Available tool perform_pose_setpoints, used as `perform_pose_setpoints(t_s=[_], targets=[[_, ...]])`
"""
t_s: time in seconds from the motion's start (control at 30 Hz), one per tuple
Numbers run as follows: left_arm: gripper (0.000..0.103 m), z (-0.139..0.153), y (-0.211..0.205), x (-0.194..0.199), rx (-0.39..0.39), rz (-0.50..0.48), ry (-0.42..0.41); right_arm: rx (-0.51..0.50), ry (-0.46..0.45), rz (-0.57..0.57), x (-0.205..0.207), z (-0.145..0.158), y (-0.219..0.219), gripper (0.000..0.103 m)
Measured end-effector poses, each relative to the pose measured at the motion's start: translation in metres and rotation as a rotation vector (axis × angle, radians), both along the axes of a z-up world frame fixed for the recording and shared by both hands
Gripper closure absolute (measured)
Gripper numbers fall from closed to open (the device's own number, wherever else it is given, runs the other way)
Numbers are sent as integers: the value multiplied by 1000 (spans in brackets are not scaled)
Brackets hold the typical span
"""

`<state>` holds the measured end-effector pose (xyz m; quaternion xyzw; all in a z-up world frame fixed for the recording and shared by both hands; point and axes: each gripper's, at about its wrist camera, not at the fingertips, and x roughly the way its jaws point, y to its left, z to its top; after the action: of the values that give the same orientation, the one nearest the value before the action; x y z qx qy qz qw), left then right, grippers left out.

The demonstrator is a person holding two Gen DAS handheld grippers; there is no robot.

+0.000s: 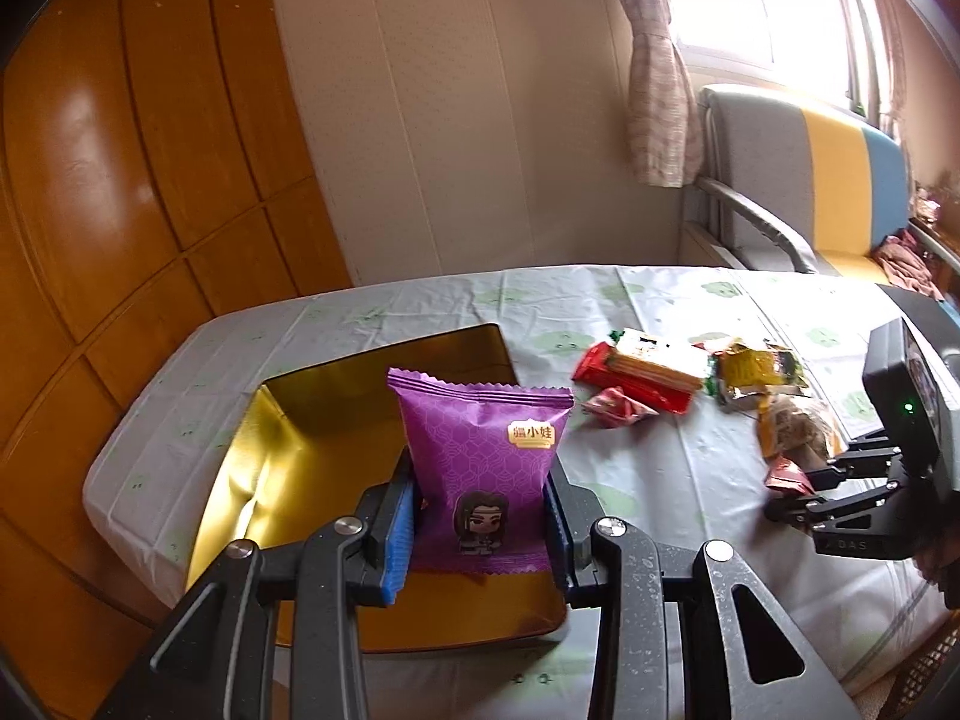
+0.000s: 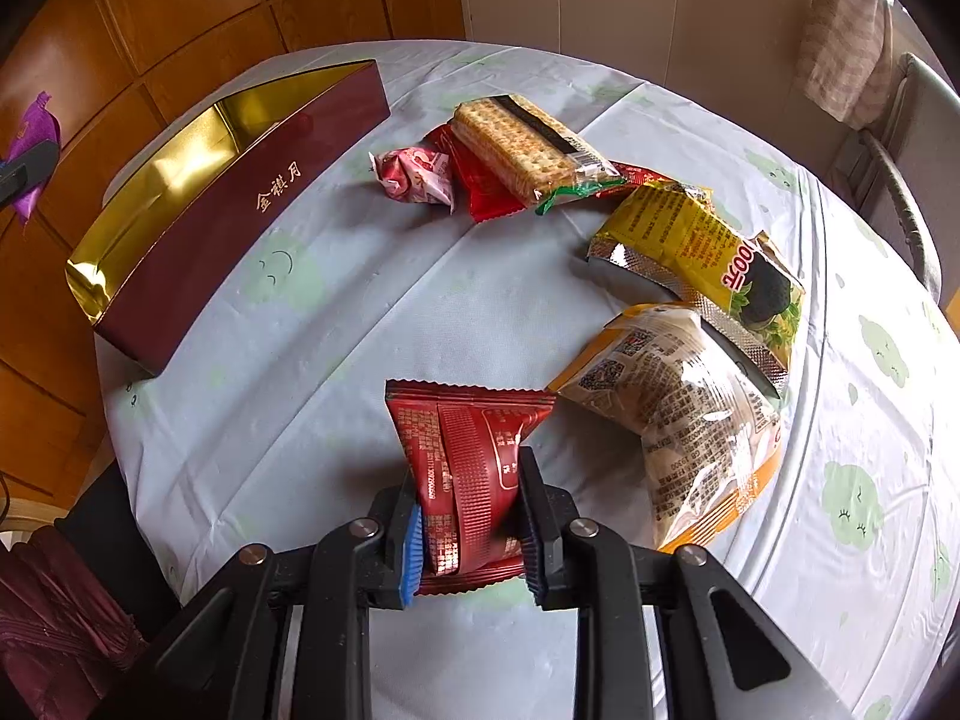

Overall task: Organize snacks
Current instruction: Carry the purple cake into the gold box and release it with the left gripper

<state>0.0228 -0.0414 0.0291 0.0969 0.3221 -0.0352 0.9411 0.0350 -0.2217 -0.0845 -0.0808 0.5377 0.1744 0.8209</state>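
Purple snack (image 1: 483,474) fills left view; maroon box (image 2: 240,210) lettering only right.

This is a home, a living room it seems. A sofa (image 1: 840,180) stands under a curtain (image 1: 657,90) (checked cloth), beside a table (image 1: 690,480) with a printed cover.

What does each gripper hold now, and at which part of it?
The left gripper holds a purple snack packet by its lower side edges. The right gripper holds a dark red packet by its lower sides.
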Motion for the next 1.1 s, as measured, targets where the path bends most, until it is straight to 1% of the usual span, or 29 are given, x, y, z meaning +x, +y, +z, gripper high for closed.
perform_pose_setpoints(t_s=[0.6, 0.87, 1.1], targets=[[66, 0, 18, -1, -7, 49, -10, -1, -4, -8, 0, -1, -1, 77], [66, -5, 26, 1, -19, 69, -1, -9, -9, -21, -1, -2, 0, 77], [66, -16, 31, 6, -31, 82, 25, -24, -12, -30, 0, -3, 2, 77]])
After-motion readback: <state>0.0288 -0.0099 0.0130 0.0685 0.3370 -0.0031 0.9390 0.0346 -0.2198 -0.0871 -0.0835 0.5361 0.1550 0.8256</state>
